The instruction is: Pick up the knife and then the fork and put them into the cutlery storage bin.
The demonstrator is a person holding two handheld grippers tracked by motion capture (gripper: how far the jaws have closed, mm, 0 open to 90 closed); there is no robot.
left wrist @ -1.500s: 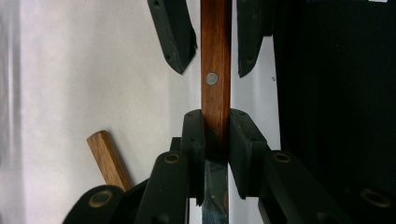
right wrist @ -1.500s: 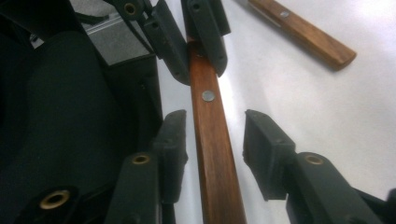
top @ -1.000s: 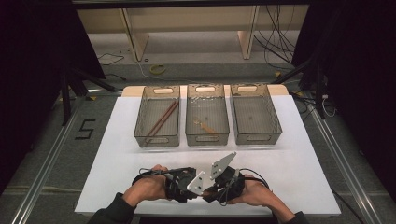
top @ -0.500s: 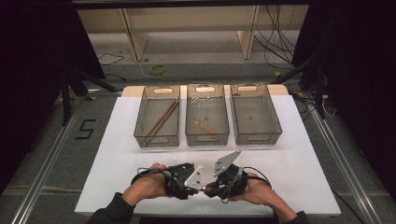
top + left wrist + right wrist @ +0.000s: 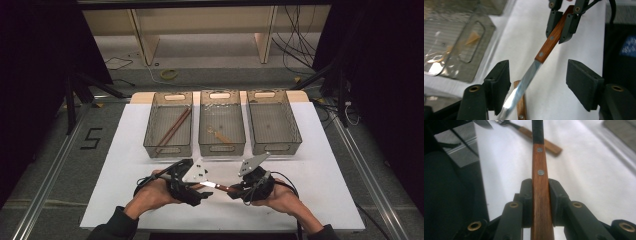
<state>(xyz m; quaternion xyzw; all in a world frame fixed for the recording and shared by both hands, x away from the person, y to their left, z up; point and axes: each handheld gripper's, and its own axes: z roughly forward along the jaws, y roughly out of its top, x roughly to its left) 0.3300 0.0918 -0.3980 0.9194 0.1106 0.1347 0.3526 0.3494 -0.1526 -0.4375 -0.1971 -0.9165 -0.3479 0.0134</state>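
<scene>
Wood-handled knife (image 5: pixel 550 41) — serrated steel blade

Three bins stand in a row at the table's (image 5: pixel 125 170) far half: left bin (image 5: pixel 169 125) with chopsticks (image 5: pixel 172 131) inside, middle bin (image 5: pixel 222 122), right bin (image 5: pixel 273 121). Near the front edge, the knife (image 5: pixel 216 185) spans between left gripper (image 5: pixel 202 187) and right gripper (image 5: pixel 234 191). A second utensil (image 5: pixel 520 105) lies on the table beneath the blade.

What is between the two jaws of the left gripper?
In the left gripper view, the knife blade passes between them untouched; the left gripper has just been opening.
</scene>
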